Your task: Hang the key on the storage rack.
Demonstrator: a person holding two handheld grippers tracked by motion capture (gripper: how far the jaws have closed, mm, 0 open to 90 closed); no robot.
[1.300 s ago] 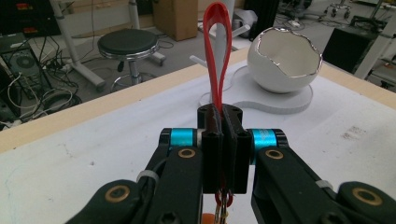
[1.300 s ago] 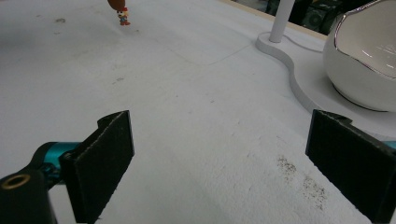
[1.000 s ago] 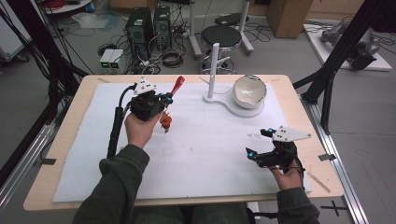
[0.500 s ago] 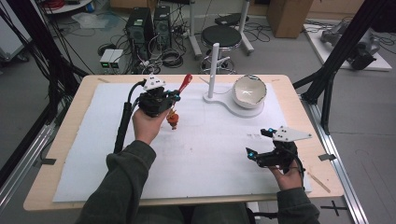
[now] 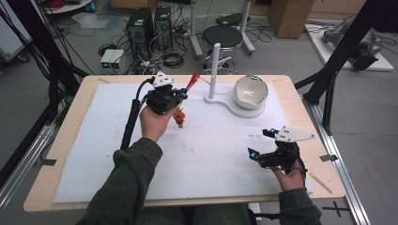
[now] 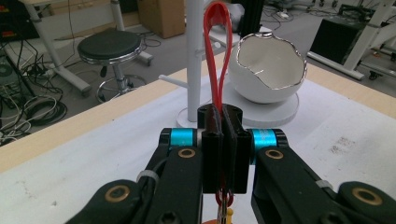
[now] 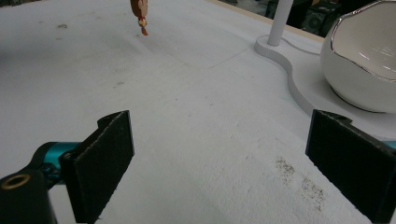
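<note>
Wooden table (image 5: 70, 140) under a white foam mat (image 5: 206, 154), giving a soft, plain working surface. At the far side, a white stand (image 5: 234, 101) with an upright peg post (image 5: 215, 70) and, on its round base, a cracked-egg-shaped white bowl (image 5: 251, 91) with a silver rim; short side pegs on the post, likely meant for hanging something by a loop. Left gripper (image 5: 180, 96) raised off the mat just short of the stand, clenched on a red strap loop (image 6: 218, 51) so that the loop stands up past the jaw tips, free to slip over a peg. Below the jaws, a small orange charm (image 5: 179, 117) hanging from the same strap, clear of the mat, near the post but not yet touching it. Right gripper (image 5: 260, 143) resting low near the table's right front corner, jaws spread wide with nothing between them, kept well apart from the work, probably waiting.
</note>
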